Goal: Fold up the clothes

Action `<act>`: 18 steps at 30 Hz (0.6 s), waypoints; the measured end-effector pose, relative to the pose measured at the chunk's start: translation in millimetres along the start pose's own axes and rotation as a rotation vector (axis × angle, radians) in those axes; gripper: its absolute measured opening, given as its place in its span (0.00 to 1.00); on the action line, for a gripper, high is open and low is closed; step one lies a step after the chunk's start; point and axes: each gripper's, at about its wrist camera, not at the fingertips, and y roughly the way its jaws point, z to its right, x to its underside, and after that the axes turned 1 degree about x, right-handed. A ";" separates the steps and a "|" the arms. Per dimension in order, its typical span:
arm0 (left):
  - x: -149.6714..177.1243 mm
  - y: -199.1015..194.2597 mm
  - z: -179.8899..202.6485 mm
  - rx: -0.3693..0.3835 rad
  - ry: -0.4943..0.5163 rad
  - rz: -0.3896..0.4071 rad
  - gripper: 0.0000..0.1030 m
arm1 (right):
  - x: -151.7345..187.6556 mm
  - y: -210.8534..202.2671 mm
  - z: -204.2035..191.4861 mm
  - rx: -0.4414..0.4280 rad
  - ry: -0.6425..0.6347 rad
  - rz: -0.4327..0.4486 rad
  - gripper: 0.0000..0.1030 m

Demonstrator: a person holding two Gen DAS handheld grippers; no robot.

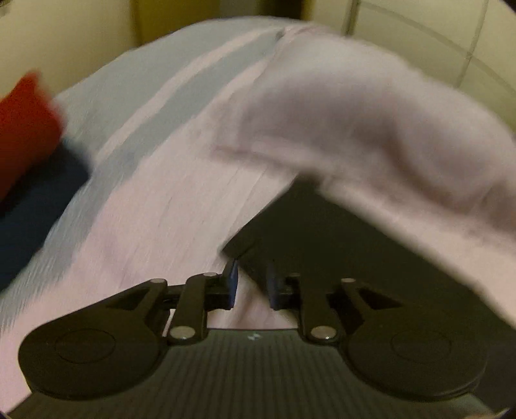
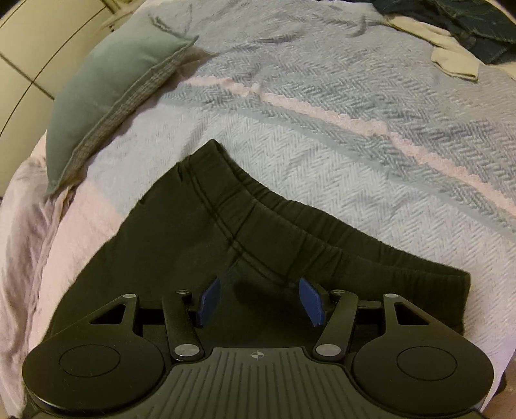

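A black garment with an elastic waistband [image 2: 245, 222] lies flat on the bed. My right gripper [image 2: 259, 301] hovers over its near part with the blue pads spread wide, holding nothing. In the blurred left wrist view, my left gripper [image 1: 253, 285] has its pads a small gap apart over the pink sheet, next to a corner of the black garment [image 1: 322, 241]. Nothing sits between its pads.
The bed has a light blue herringbone blanket [image 2: 354, 154] with pink stripes. A teal pillow [image 2: 106, 96] lies at the left. Dark jeans [image 2: 467, 29] and a cream cloth [image 2: 451, 54] lie at the far right. A pink bundle [image 1: 371, 122] and red and navy clothes [image 1: 29, 145] show in the left wrist view.
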 end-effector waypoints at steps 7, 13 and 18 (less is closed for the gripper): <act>81.4 -67.5 22.1 0.109 0.066 -0.069 0.13 | -10.6 -14.2 31.9 0.050 -0.094 0.047 0.57; 144.1 -128.1 77.0 0.318 0.148 -0.208 0.13 | -14.4 -15.5 59.1 0.019 -0.141 0.035 0.57; 183.6 -157.8 122.9 0.395 0.227 -0.257 0.13 | -23.7 -10.2 74.3 -0.155 -0.148 0.006 0.56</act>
